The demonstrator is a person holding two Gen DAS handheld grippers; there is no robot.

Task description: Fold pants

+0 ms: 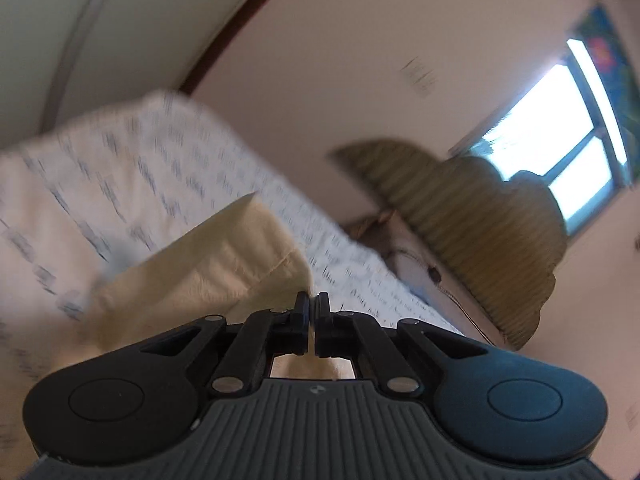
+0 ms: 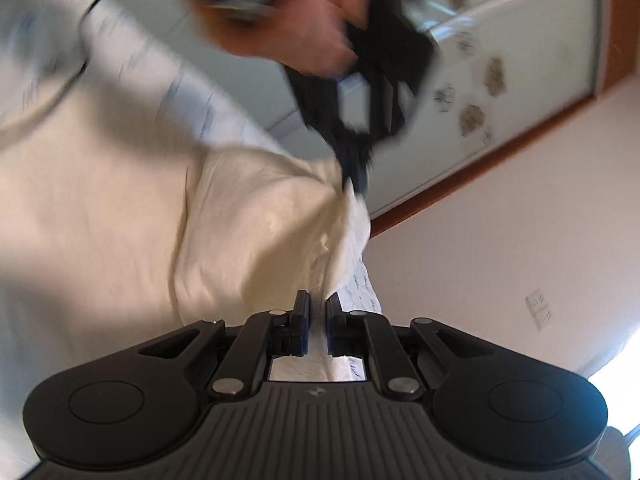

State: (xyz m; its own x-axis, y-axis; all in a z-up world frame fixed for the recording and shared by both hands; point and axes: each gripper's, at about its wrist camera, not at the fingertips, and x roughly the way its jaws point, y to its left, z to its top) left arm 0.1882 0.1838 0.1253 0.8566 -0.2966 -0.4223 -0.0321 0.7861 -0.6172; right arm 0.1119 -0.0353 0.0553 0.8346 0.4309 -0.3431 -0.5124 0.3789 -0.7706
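The cream pants [image 1: 208, 268] lie on a white patterned bed sheet [image 1: 132, 168]. My left gripper [image 1: 312, 308] is shut on an edge of the pants and lifts that fabric. In the right wrist view the pants [image 2: 248, 232] stretch up from my right gripper [image 2: 317, 308], whose jaws are pinched on a strip of the fabric. The other gripper [image 2: 356, 176], held by a hand [image 2: 288, 36], grips a bunched corner of the pants higher up. Both views are motion-blurred.
A green striped bolster [image 1: 472, 208] rests against the pink wall beside the bed. A bright window [image 1: 560, 136] is at the right. A wardrobe with a brown frame [image 2: 500, 80] stands behind the bed. A wall socket [image 2: 540, 308] is on the wall.
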